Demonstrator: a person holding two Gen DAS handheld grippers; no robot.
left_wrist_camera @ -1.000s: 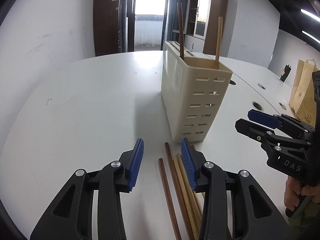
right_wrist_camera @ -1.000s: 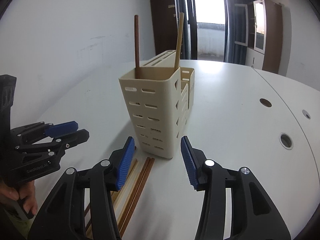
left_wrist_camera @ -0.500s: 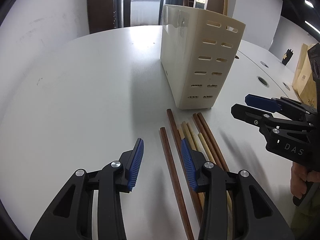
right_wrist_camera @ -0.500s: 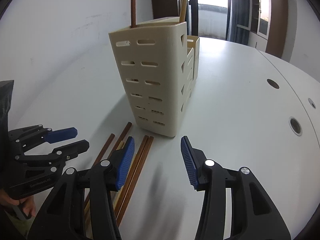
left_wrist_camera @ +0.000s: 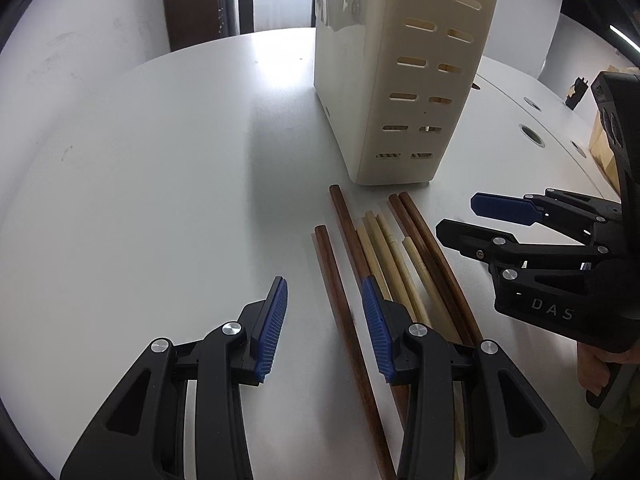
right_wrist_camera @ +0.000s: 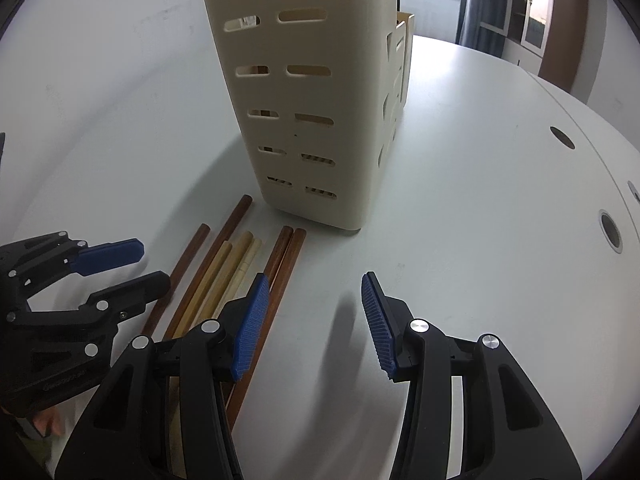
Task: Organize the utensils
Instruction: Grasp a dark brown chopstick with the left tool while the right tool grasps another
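My left claw [left_wrist_camera: 324,320] is released, one dark chopstick [left_wrist_camera: 340,304] on the counter [left_wrist_camera: 160,160] between its jaws. My right claw [right_wrist_camera: 312,312] is released; chopsticks [right_wrist_camera: 236,268] lie left of it, holder [right_wrist_camera: 304,100] ahead.

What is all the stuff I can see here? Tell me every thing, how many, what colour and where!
Dark chopsticks: four, reddish brown, flat on the table in front of the holder.
Light chopsticks: about four, pale tan, lying between the dark ones.
Utensil holder: one, cream with slots, standing upright behind the chopsticks.
Table: one, white, with round holes on its far side.
Paper bag: one, tan, far right edge.
Left gripper: black with blue pads, open over the leftmost dark chopstick.
Right gripper: black with blue pads, open, empty.
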